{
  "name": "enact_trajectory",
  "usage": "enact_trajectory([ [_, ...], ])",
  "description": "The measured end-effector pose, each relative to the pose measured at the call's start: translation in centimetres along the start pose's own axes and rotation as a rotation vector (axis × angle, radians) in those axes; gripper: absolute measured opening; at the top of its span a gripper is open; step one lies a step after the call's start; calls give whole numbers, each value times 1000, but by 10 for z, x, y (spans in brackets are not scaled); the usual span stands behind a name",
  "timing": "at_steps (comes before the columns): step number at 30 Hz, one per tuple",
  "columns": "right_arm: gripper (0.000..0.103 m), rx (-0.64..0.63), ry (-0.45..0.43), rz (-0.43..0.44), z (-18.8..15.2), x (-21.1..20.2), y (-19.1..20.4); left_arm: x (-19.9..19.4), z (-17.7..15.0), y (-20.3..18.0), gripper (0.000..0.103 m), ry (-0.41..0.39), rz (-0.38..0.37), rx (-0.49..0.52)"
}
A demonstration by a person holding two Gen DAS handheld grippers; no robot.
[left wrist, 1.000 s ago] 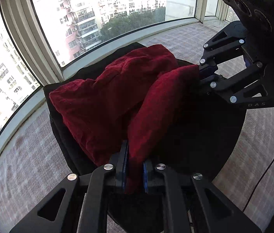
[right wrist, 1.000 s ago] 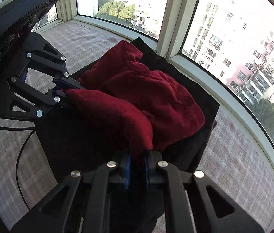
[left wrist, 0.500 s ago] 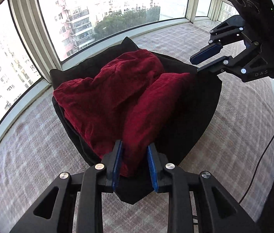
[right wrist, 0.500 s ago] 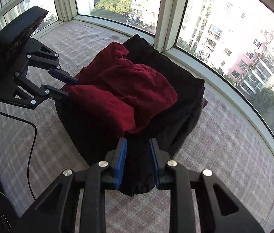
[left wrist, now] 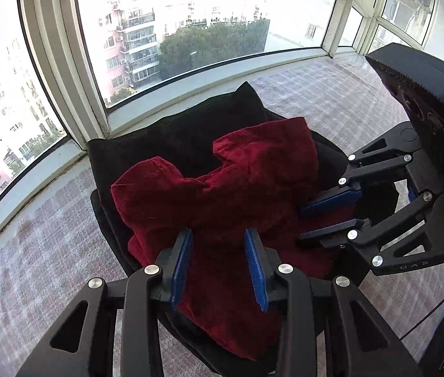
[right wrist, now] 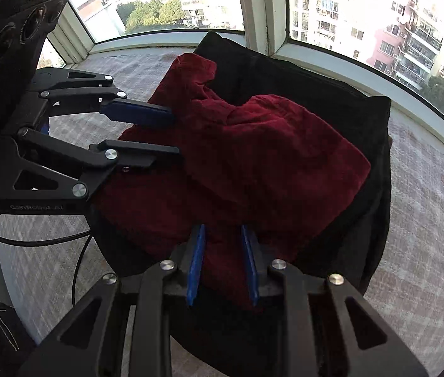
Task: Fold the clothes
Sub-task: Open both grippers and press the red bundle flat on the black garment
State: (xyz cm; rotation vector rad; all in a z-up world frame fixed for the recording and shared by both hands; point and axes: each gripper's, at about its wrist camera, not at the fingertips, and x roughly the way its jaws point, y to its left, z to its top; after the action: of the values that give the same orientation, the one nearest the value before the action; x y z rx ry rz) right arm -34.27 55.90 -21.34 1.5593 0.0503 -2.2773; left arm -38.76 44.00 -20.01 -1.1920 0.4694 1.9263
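Both grippers let go since earlier frames | left gripper (left wrist: 218, 264) jaws opening, right gripper (right wrist: 223, 262) apart, both over red garment (left wrist: 222, 188) | garment heaped on black cushion (left wrist: 165, 138) | step: fold released | next: regrasp an edge

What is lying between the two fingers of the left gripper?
Red garment cloth lies between the fingers of the left gripper, which are opening and not pressing it. The left wrist view shows this.

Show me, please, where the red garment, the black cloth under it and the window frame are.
red garment (left wrist: 222, 194), left wrist view, middle of fabric.
black cloth (right wrist: 316, 88), right wrist view, bare far part.
window frame (left wrist: 55, 62), left wrist view, white upright post.
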Motion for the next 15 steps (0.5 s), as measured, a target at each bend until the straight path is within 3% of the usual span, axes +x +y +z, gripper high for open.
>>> enact_trajectory([
  [3, 24, 38, -28, -1, 6, -13, -2, 1, 2, 4, 33, -12, -18, -18],
  [7, 24, 56, -139, -83, 25, -33, -1, -20, 5, 5, 33, -69, -30, -43],
  [9, 24, 76, -102, -108, 35, -19, -6, -20, 7, 6, 36, -74, -12, -38],
  [12, 24, 116, -31, -86, 37, 10, -21, 4, 5, 13, 39, -12, -8, -68],
  [15, 24, 127, -35, -94, 36, 12, -19, 3, 6, 18, 39, -22, -18, -85],
])
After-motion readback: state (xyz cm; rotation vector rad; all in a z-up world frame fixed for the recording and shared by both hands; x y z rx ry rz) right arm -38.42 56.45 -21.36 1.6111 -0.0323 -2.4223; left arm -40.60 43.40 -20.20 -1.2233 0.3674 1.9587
